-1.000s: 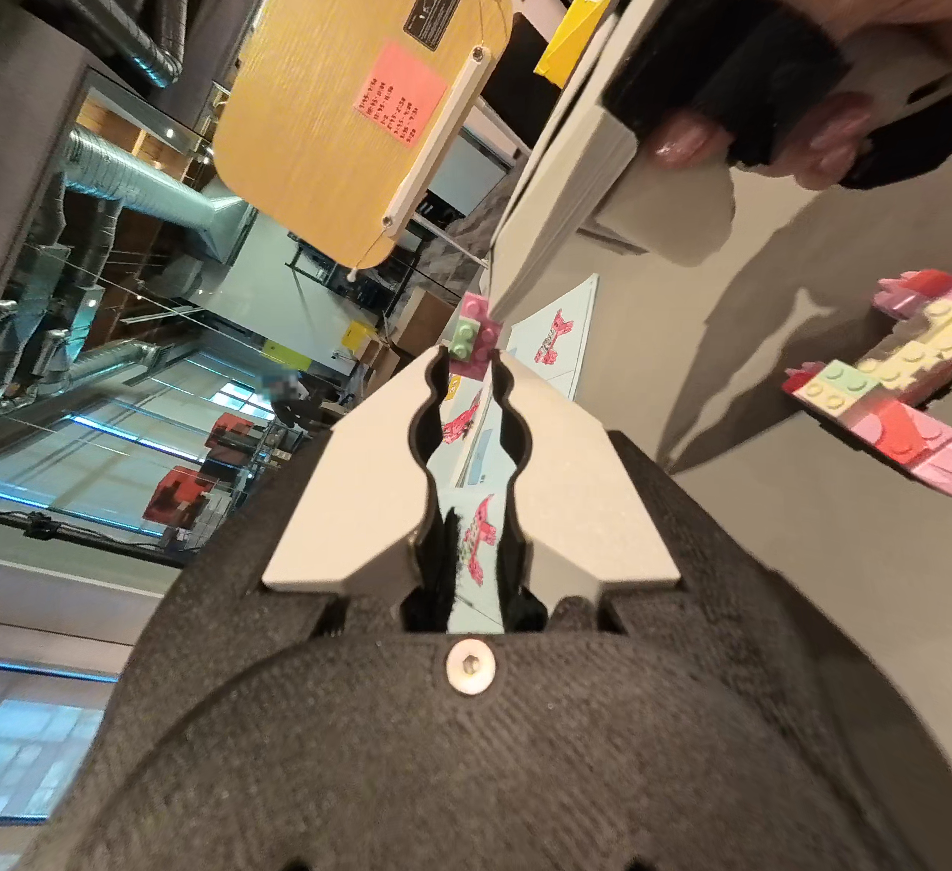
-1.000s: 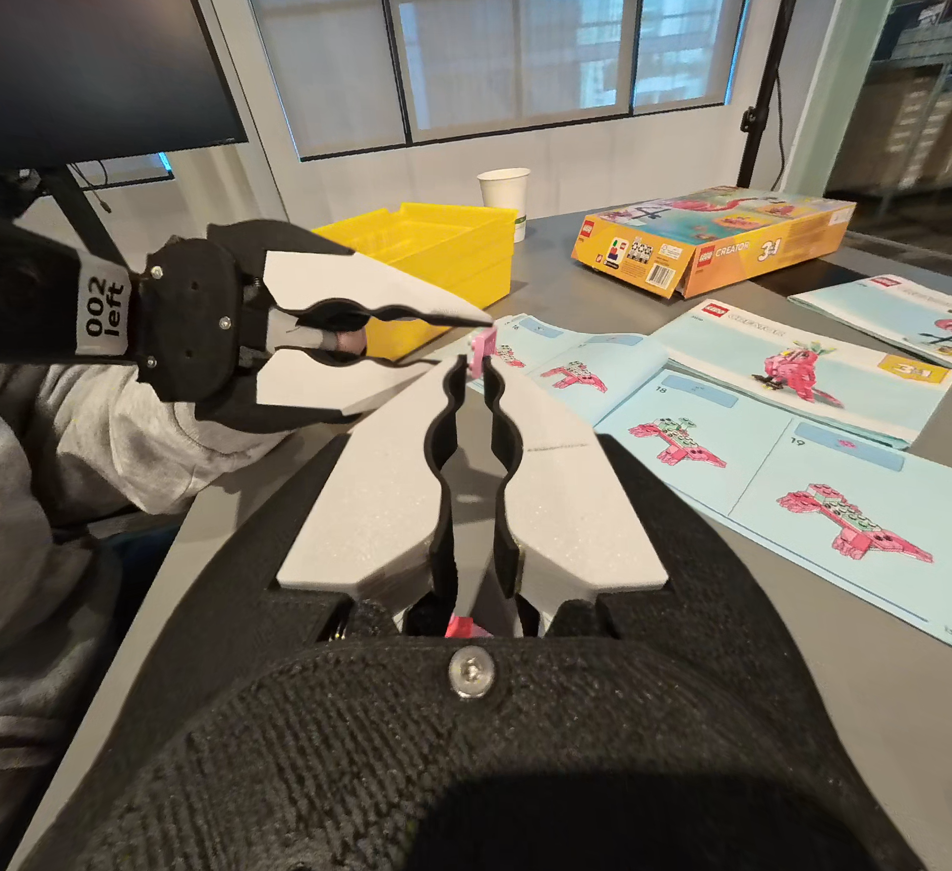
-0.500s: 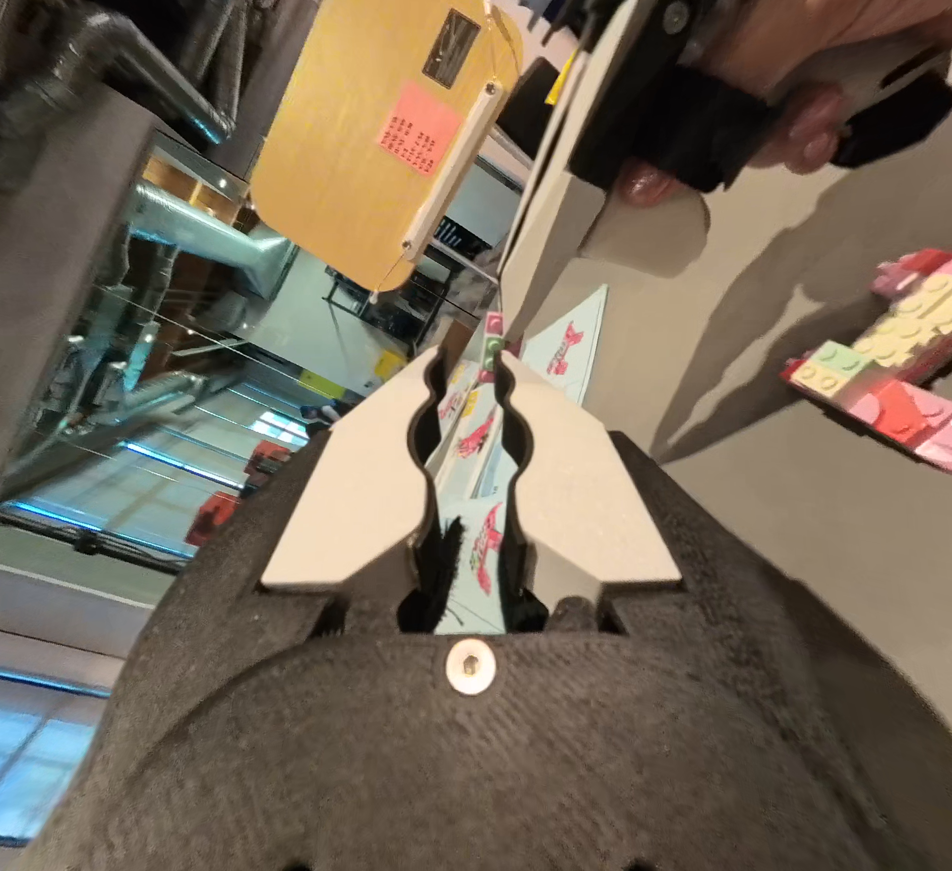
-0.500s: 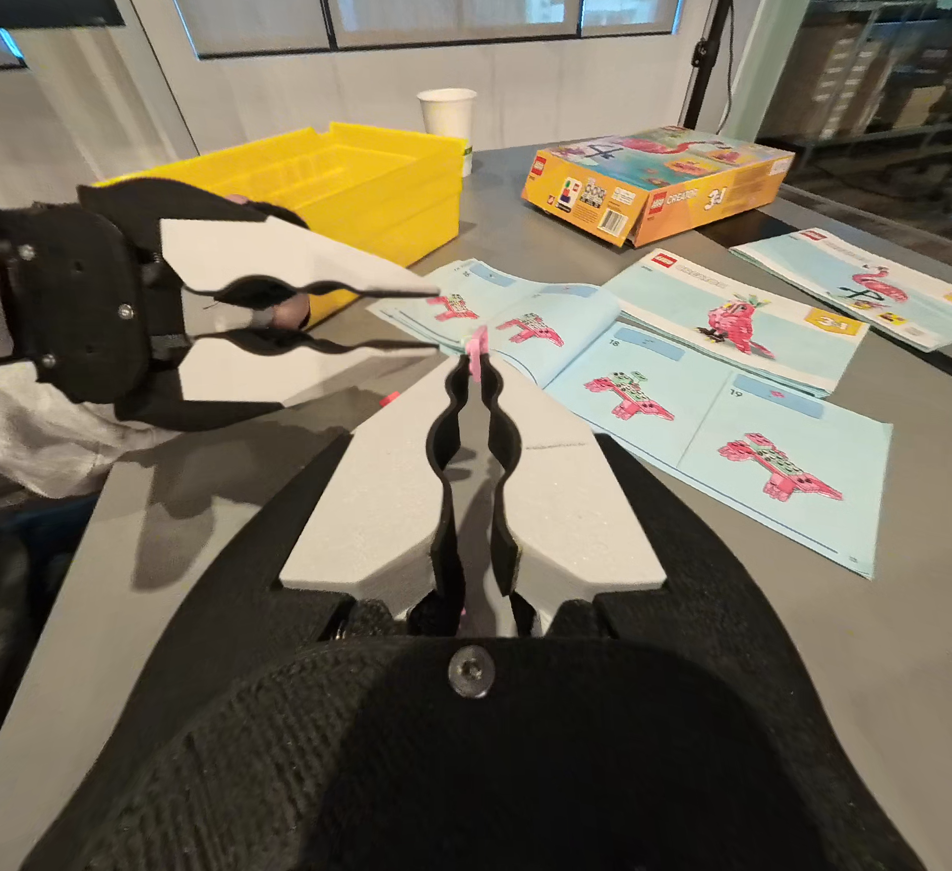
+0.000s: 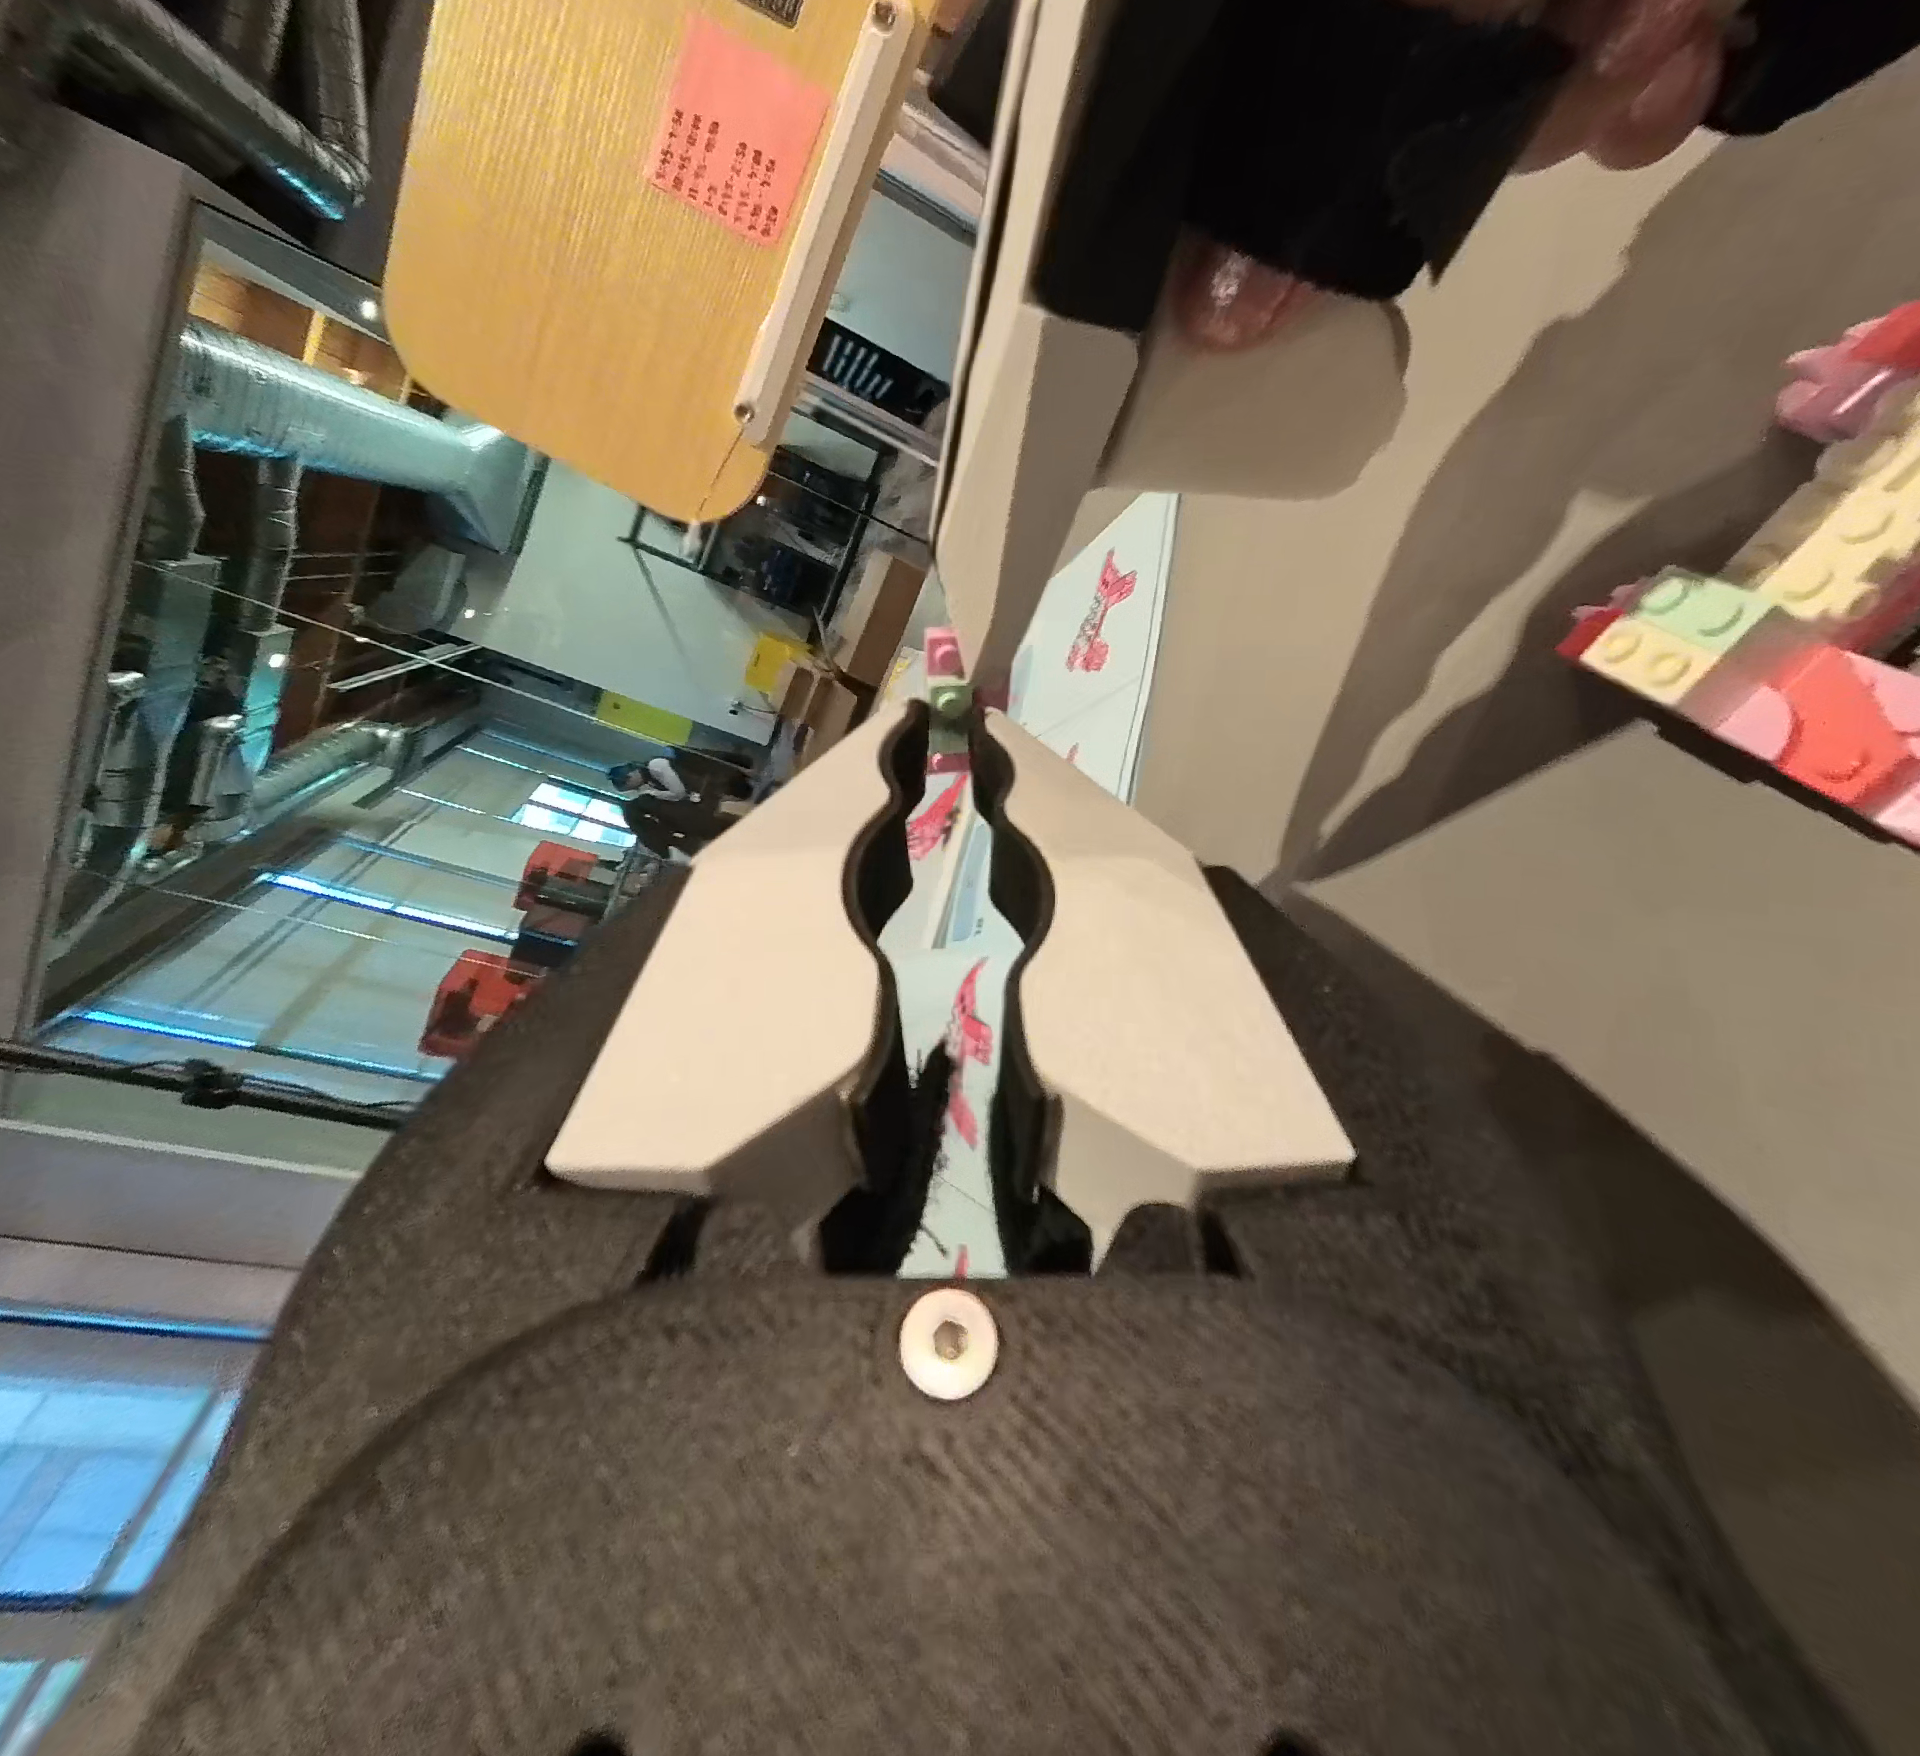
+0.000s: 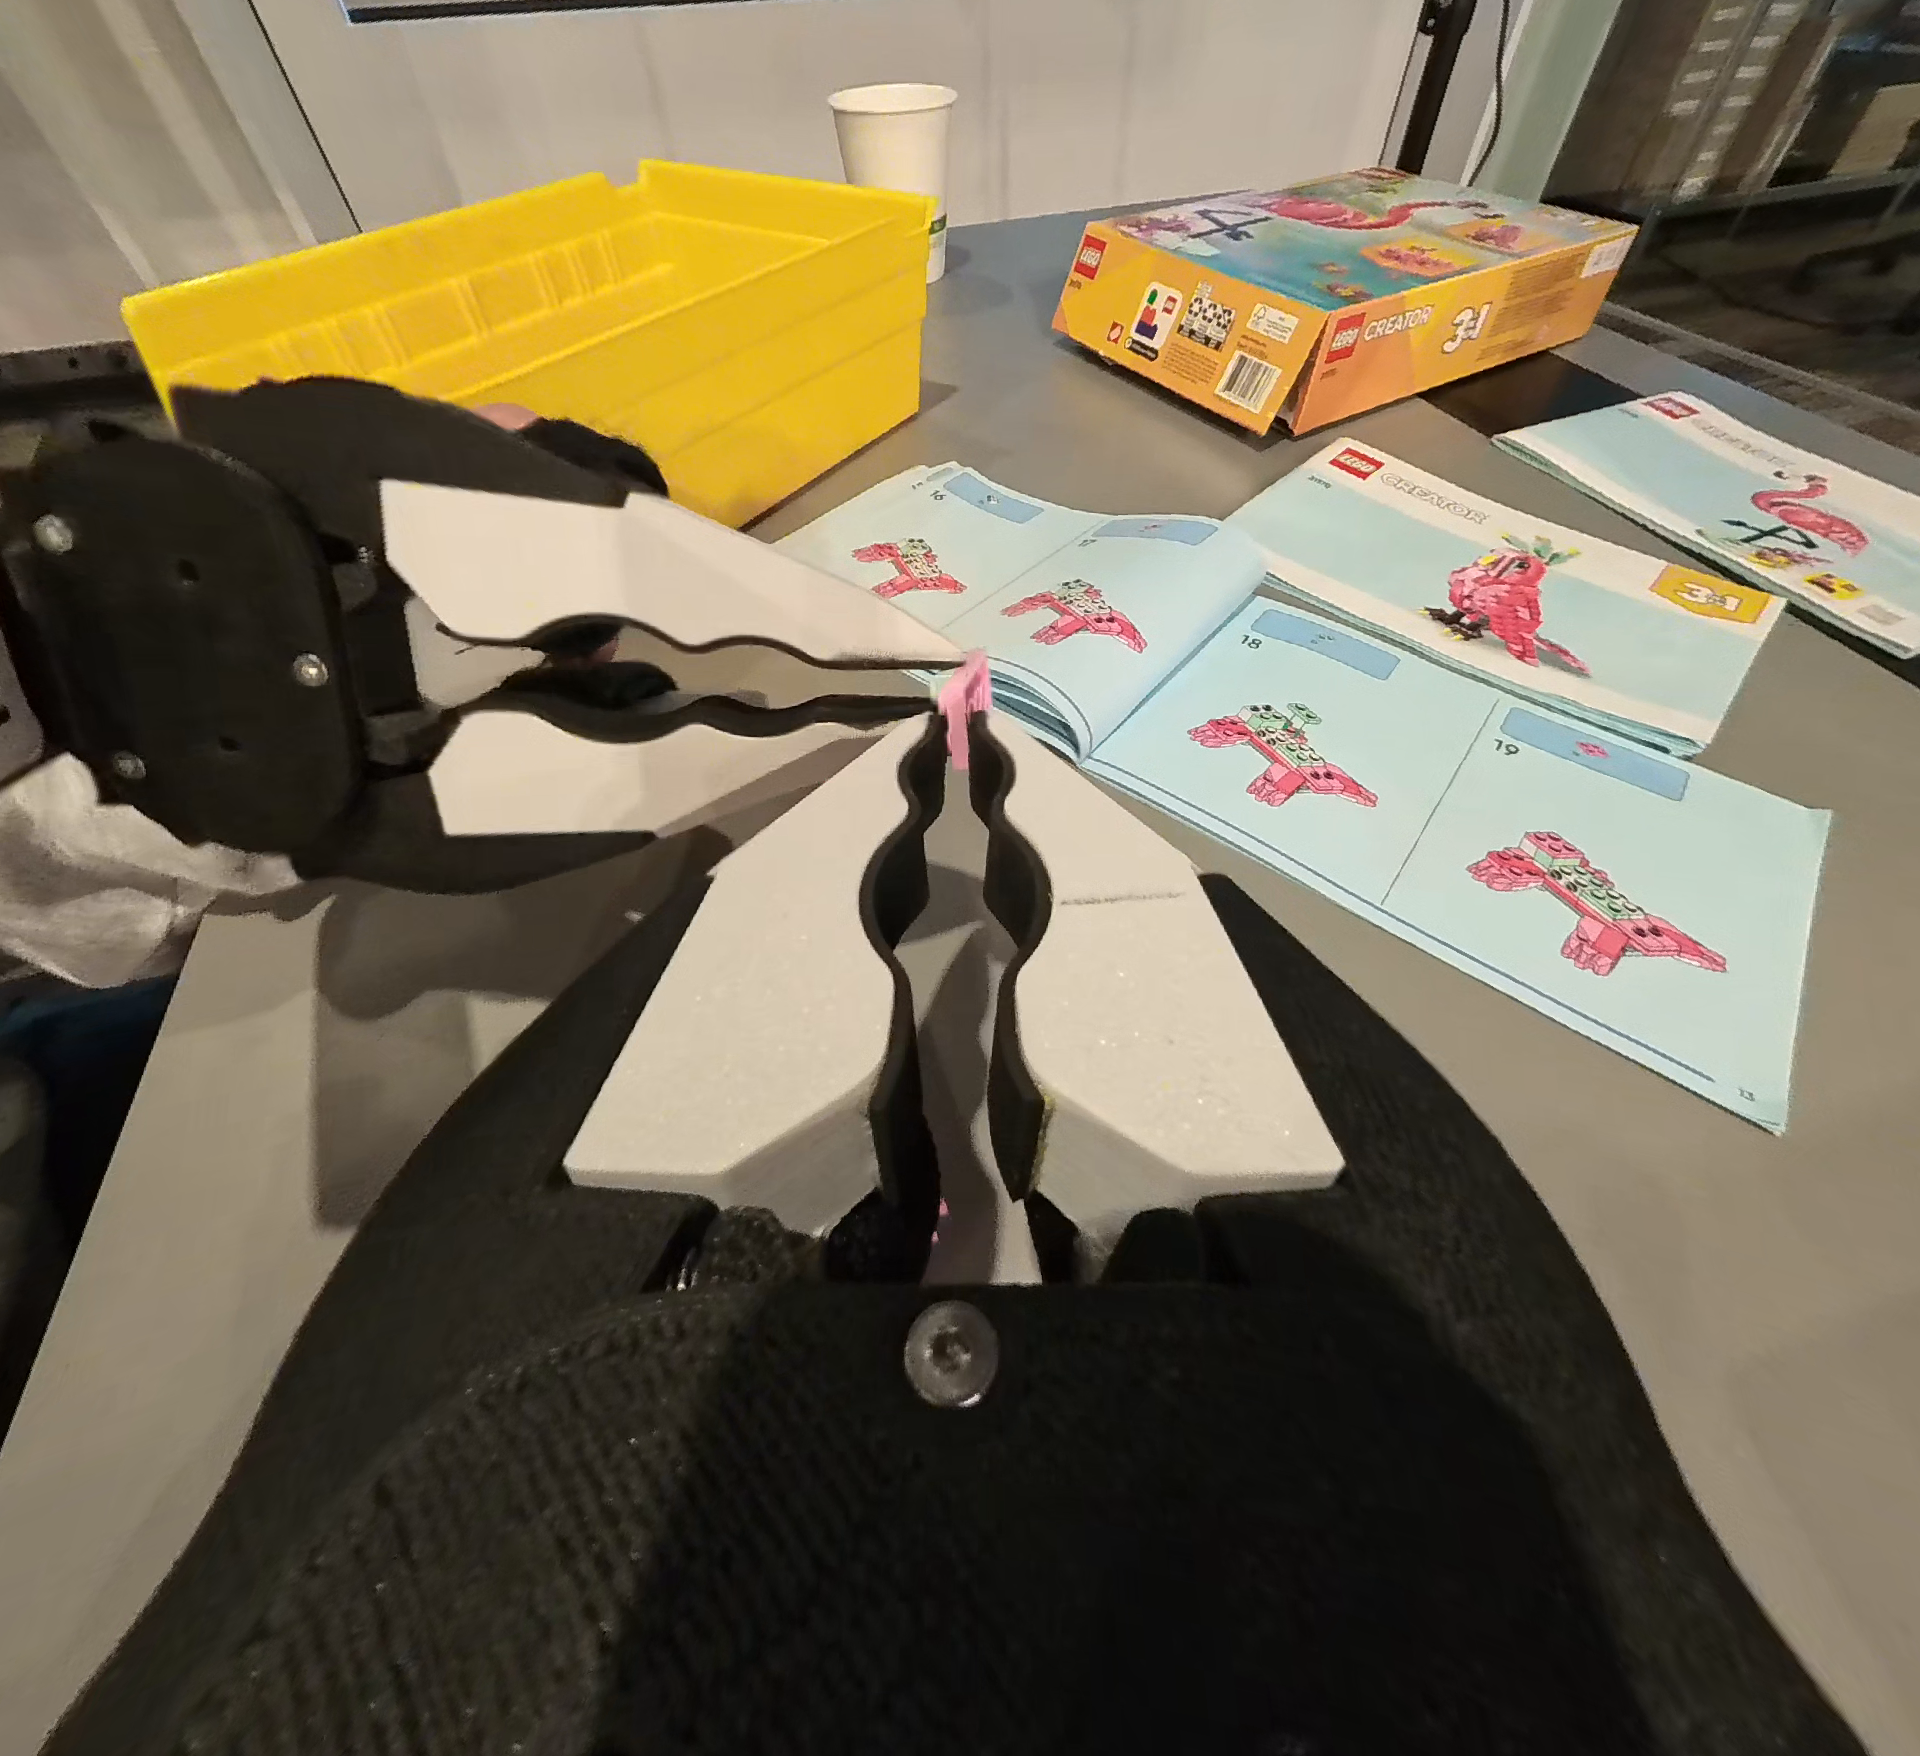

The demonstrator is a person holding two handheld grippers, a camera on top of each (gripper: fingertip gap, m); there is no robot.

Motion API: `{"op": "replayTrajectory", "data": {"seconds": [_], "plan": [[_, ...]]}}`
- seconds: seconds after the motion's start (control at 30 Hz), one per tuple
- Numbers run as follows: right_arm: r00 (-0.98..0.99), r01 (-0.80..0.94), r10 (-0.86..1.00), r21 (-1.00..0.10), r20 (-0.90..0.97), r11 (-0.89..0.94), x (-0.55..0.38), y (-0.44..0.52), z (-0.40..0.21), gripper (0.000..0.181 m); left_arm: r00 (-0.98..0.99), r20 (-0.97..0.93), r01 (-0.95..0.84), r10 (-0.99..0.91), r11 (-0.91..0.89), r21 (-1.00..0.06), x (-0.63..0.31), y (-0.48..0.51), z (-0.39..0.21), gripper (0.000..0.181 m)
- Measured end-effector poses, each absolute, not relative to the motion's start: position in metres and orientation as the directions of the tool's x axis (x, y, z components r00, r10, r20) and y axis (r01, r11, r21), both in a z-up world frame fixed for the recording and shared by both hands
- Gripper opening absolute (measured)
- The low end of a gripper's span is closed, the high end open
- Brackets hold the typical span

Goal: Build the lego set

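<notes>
Two claws are meeting tip to tip above the grey table (image 6: pixel 1351 1239). I'm pinching a small pink plate piece (image 6: pixel 961 719) edge-on in the right claw (image 6: pixel 961 742), while the left claw (image 5: pixel 951 719) is nipping a tiny green-and-pink brick stack (image 5: pixel 948 696), probably so the two can be pressed together. The open pale-blue instruction booklet (image 6: pixel 1455 802) is lying just beyond for reference. The half-built pink, cream and green lego model (image 5: pixel 1787 646) is running off frame, and the contact itself is too small to judge.
</notes>
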State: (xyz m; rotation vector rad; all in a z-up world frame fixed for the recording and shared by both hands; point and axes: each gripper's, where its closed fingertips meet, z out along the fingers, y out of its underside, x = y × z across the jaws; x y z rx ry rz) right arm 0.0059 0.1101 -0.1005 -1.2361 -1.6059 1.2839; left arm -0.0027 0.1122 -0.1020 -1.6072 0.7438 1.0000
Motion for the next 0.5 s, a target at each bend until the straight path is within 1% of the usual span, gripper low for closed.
{"op": "replayTrajectory", "data": {"seconds": [0.13,0.33,0.37,0.4,0.43,0.5], "plan": [[-0.248,0.257,0.966,-0.966,-0.068,-0.002,0.008,0.117,-0.102,0.002,0.411,-0.911,-0.87,0.035,-0.284,-0.403,0.0,0.119,-0.102,0.007],[-0.172,0.244,0.978,-0.967,-0.113,-0.069,0.005,0.128,-0.103,0.002,0.419,-0.907,-0.865,0.034,-0.29,-0.41,-0.003,0.125,-0.101,0.006],[-0.102,0.25,0.99,-0.966,-0.096,-0.068,0.005,0.141,-0.107,0.002,0.407,-0.912,-0.87,0.041,-0.288,-0.401,-0.003,0.124,-0.1,0.0],[-0.016,0.254,0.999,-0.966,-0.044,-0.038,0.009,0.162,-0.11,0.002,0.392,-0.918,-0.881,0.06,-0.263,-0.393,0.0,0.12,-0.094,0.0],[0.018,0.231,0.998,-0.971,-0.053,-0.056,0.015,0.18,-0.107,0.002,0.409,-0.91,-0.874,0.061,-0.258,-0.411,0.0,0.115,-0.094,0.0],[-0.012,0.161,0.97,-0.958,-0.243,-0.238,0.023,0.195,-0.099,0.002,0.5,-0.866,-0.837,0.012,-0.249,-0.487,-0.001,0.113,-0.105,0.0]]}}
